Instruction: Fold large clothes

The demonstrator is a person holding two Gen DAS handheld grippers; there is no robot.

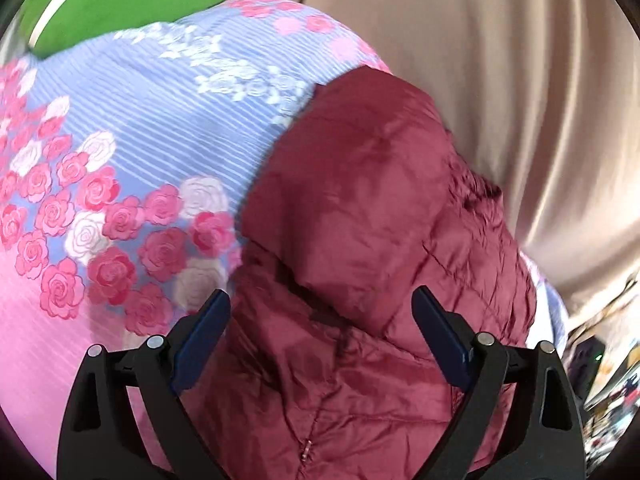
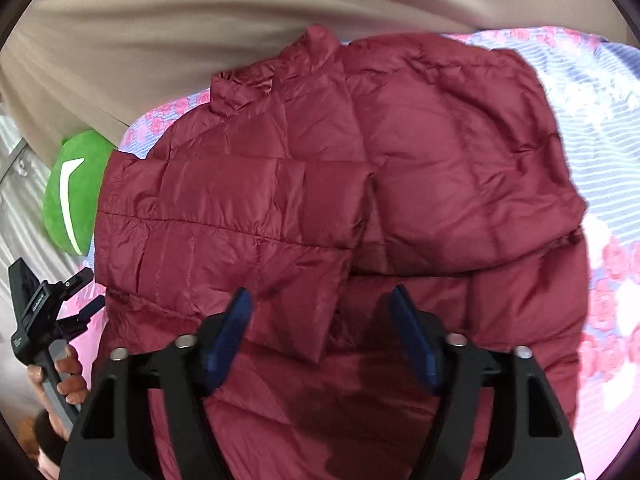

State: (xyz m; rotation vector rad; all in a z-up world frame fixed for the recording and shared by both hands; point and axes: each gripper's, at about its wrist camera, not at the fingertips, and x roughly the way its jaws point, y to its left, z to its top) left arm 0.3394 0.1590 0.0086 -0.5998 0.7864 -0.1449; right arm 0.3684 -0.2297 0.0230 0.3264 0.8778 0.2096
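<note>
I see the dark red quilted jacket (image 2: 340, 208) lying spread on the floral bedsheet (image 1: 132, 140), its collar end toward the beige curtain (image 2: 180, 20) and one sleeve folded across its front. My right gripper (image 2: 322, 320) hangs over the jacket's lower part, fingers (image 2: 228, 332) apart with nothing between them. My left gripper (image 1: 322, 324) is above the jacket's edge, where the jacket meets the rose-printed sheet, and its fingers (image 1: 200, 340) are also spread wide and empty. In the right wrist view I can see the left gripper just beside the jacket's edge, gripped by a hand (image 2: 66, 376). A green cushion (image 2: 74, 192) sits beyond that same edge of the jacket, near the curtain.
</note>
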